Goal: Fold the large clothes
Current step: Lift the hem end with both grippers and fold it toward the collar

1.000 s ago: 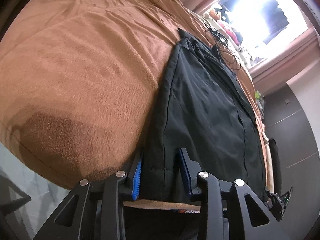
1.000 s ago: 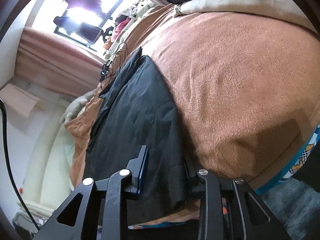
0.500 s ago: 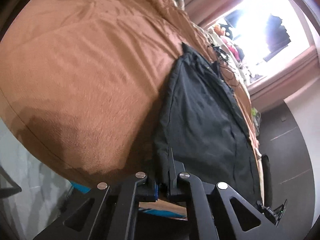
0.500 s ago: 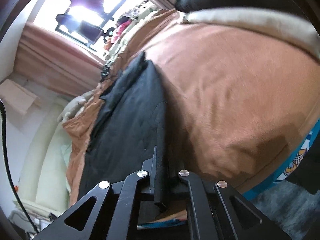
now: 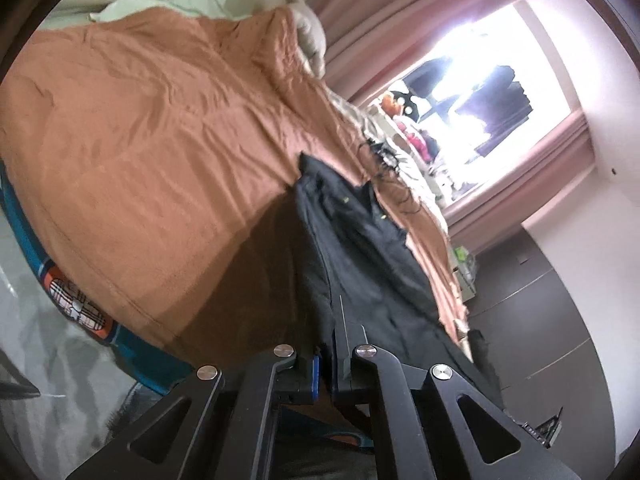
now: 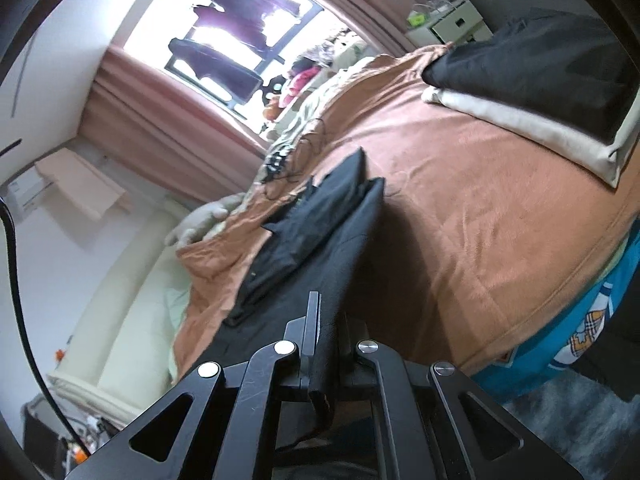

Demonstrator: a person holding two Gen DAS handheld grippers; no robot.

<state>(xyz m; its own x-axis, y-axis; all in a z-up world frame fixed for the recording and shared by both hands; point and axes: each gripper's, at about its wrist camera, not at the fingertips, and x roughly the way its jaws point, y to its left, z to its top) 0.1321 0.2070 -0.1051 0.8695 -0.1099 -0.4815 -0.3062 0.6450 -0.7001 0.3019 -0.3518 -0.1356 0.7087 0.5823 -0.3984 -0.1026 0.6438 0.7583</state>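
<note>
A large black garment (image 5: 360, 248) lies stretched lengthwise on an orange-brown blanket (image 5: 140, 152) on a bed. My left gripper (image 5: 330, 360) is shut on the garment's near hem and lifts it off the blanket. In the right wrist view the same black garment (image 6: 320, 232) runs away toward the window. My right gripper (image 6: 326, 344) is shut on the near hem at the other corner, also raised. The far end of the garment rests on the blanket (image 6: 480, 208).
A stack of folded black and cream clothes (image 6: 532, 80) sits on the bed at the far right. Tangled black cables (image 5: 380, 156) lie beyond the garment. A pale pillow (image 5: 308, 32) lies near the pink curtains (image 6: 160, 120). Blue patterned bed sheet edge (image 5: 80, 312) borders the floor.
Both grippers closed on the garment's near hem, then rose and pulled back, lifting that edge off the blanket. More of the bed and room shows now.
</note>
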